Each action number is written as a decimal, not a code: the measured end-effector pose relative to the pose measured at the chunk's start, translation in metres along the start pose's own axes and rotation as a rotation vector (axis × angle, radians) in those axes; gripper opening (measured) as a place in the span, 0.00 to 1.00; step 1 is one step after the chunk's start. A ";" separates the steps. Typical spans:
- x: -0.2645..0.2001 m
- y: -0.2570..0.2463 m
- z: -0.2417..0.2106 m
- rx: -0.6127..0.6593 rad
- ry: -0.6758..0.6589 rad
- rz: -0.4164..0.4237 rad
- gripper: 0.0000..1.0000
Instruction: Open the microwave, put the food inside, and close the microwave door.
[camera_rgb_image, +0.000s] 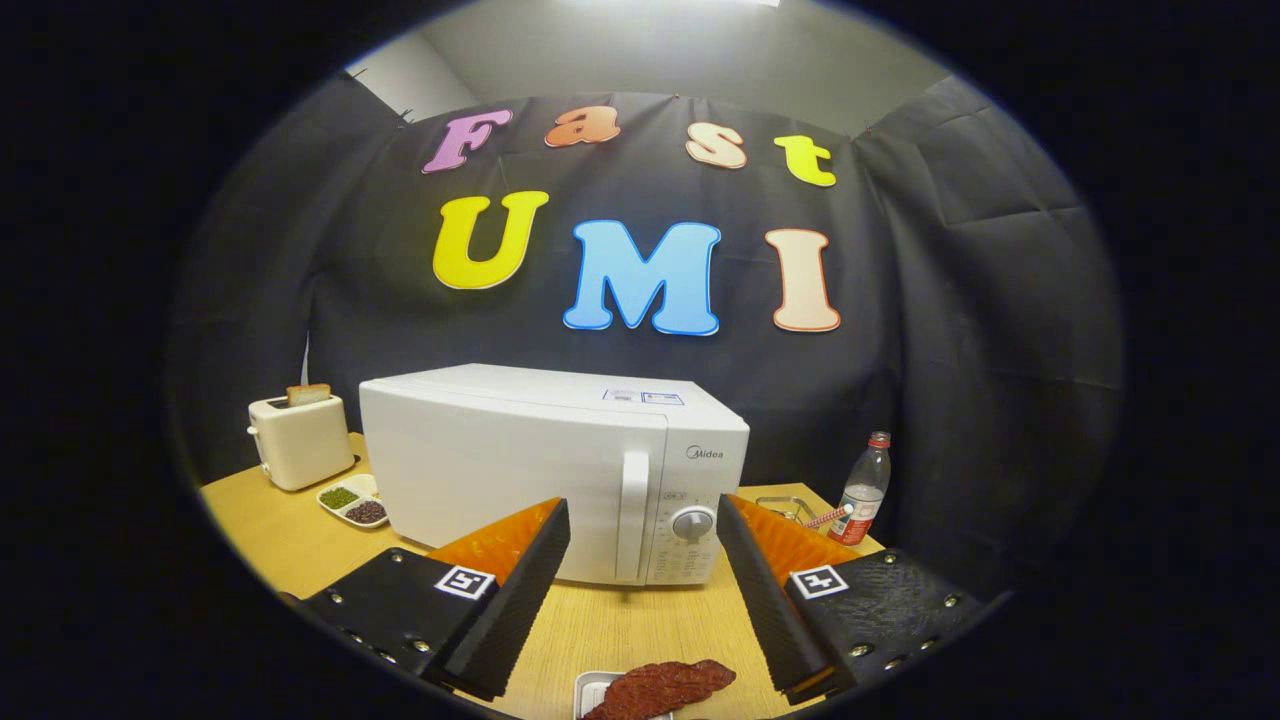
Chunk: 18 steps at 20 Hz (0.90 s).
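A white microwave (530, 470) stands on the wooden table (620, 625) with its door shut. Its vertical handle (632, 515) and round dial (692, 523) face me, just beyond my fingertips. A dark red piece of food (662, 688) lies on a small white plate (592, 692) on the table, low between my fingers and nearer than the microwave. My gripper (642, 512) is open and holds nothing, its fingers spread on either side of the handle area and apart from it.
A white toaster (298, 440) with a slice of bread in it stands left of the microwave. A small divided dish (352, 500) with green and dark fillings lies in front of it. Right of the microwave are a plastic bottle (866, 487) and a metal tray (785, 505).
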<state>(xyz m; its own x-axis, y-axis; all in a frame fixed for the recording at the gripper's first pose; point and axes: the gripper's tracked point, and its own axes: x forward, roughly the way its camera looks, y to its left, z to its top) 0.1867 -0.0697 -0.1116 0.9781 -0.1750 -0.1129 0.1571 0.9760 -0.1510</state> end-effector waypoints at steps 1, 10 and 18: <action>0.007 0.002 -0.003 0.003 0.007 0.009 0.92; 0.058 0.006 -0.037 0.032 0.084 0.027 0.92; 0.092 0.002 -0.063 0.072 0.153 0.038 0.92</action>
<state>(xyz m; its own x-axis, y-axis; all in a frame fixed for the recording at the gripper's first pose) 0.2684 -0.0925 -0.1837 0.9522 -0.1503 -0.2658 0.1355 0.9881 -0.0735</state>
